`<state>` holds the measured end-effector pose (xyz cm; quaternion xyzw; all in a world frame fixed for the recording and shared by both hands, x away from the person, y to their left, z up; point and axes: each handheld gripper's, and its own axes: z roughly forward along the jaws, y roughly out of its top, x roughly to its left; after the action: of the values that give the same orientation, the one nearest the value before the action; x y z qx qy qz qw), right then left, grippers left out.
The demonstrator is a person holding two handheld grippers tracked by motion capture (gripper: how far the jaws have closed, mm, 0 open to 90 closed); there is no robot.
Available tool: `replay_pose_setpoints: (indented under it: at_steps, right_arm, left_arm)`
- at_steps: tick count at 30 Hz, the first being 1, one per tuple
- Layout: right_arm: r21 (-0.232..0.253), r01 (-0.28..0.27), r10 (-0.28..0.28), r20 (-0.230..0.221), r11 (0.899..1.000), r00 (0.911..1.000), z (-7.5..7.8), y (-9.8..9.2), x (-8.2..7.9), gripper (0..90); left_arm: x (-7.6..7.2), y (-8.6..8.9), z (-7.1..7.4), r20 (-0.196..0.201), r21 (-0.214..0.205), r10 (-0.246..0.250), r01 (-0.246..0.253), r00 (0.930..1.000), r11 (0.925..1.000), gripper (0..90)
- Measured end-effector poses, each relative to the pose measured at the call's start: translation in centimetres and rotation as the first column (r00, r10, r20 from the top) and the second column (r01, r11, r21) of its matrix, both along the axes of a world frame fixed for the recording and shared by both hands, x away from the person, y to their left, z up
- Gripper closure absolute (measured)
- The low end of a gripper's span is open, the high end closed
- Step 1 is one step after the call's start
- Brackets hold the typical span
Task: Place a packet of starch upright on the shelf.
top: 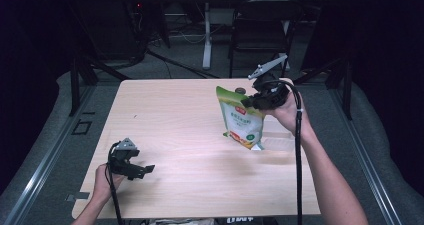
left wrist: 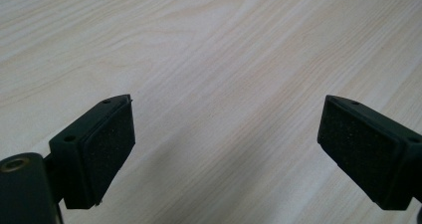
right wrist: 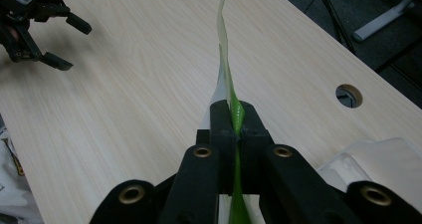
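Over the table point(top: 190, 135), one pouch point(top: 241, 119) hangs from the right gripper point(top: 250, 103) at two o'clock.
Left gripper point(top: 145, 170) rests at seven o'clock; its own view shows jaws spread above bare wood. Right gripper view: jaws pinching the pouch's green edge point(right wrist: 234, 109).

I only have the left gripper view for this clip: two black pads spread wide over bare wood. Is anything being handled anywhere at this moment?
Observer: Yes. In the high view the right gripper holds a green and white pouch up by its top edge.
Operator: Is that grip firm or just a touch?
Observer: The right gripper view shows both jaws closed flat on the pouch's thin green edge.
Operator: Where is my gripper relative to that?
Observer: The left gripper is near the table's front left corner, well apart from the pouch.
Operator: Anything else on the table?
Observer: A clear plastic piece lies beside the pouch.
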<state>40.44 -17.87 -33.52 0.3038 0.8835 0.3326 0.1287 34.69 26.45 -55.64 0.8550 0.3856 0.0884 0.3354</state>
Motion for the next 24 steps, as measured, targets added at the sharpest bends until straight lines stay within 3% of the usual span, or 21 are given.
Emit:
replay_pose_setpoints:
  at_steps: [20, 24]
  right_arm:
    - [-0.03, -0.014, 0.015, 0.039, 0.999, 0.9991, 2.0, -3.4, 3.1, 88.3]
    - [-0.04, -0.018, 0.021, 0.071, 0.999, 0.9973, 2.2, -4.1, 3.5, 88.3]
  left_arm:
    - [0.0, 0.0, -0.1, 0.0, -0.001, 0.008, -0.008, 1.0, 1.0, 7.9]
    - [0.0, 0.0, -0.1, 0.002, 0.003, 0.004, -0.004, 1.0, 1.0, 7.9]
